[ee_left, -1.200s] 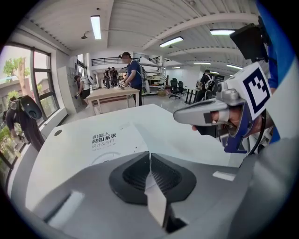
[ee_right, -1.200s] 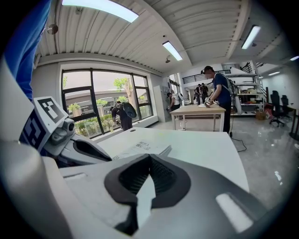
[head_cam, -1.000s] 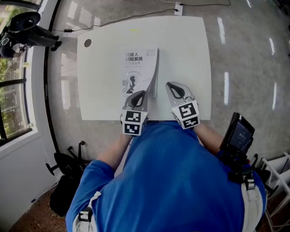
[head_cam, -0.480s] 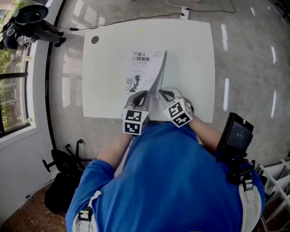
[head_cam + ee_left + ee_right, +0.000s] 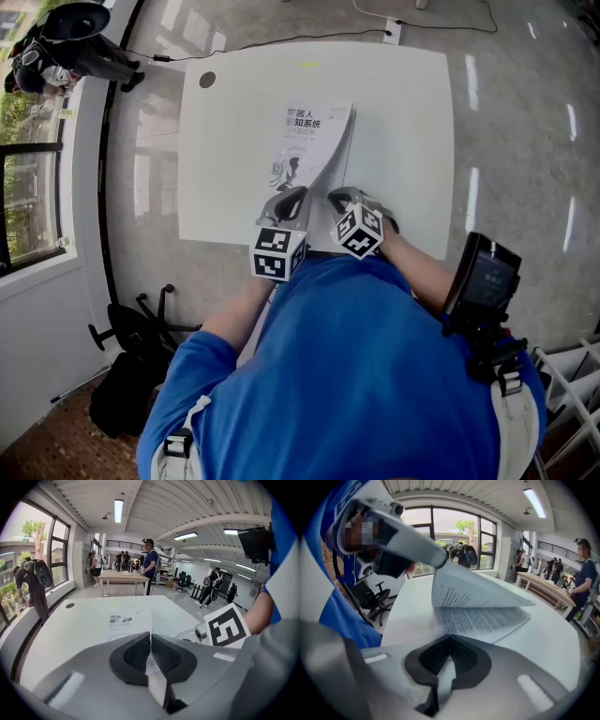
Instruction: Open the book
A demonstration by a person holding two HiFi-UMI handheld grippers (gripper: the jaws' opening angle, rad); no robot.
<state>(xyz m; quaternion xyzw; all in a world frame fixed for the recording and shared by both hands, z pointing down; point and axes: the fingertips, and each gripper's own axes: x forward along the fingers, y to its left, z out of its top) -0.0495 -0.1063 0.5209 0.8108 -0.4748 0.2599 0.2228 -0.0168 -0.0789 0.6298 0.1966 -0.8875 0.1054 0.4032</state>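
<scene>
Far left of book (image 5: 314,141), off the surface (image 5: 403,122): dark gear (image 5: 66,42) by a window. Left of book, toward far corner of surface: small round hole (image 5: 207,80).

Book itself mid-surface, spine on its left side, partly open. White cover (image 5: 125,620) with dark print, lifted off the inner pages (image 5: 483,620) in a wedge, gap widest along book's right edge.

At book's near edge: left gripper (image 5: 286,199), marker cube toward the person. Jaws closed tight on the cover's near corner, thin sheet pinched between the dark ribbed pads (image 5: 166,656).

Just right of that, at book's near right corner: right gripper (image 5: 342,199), tilted downward, tips aimed into the wedge under the raised cover. Jaws together, pads meeting at the tip; contact with the pages impossible to tell. Printed text lines visible on the exposed page in right gripper view.

Near side of book: person in blue shirt (image 5: 356,375). Right of book, off the surface: dark device (image 5: 483,281) at the person's hip.

Beyond book's far edge, in left gripper view: several people (image 5: 150,559) standing in the room.
</scene>
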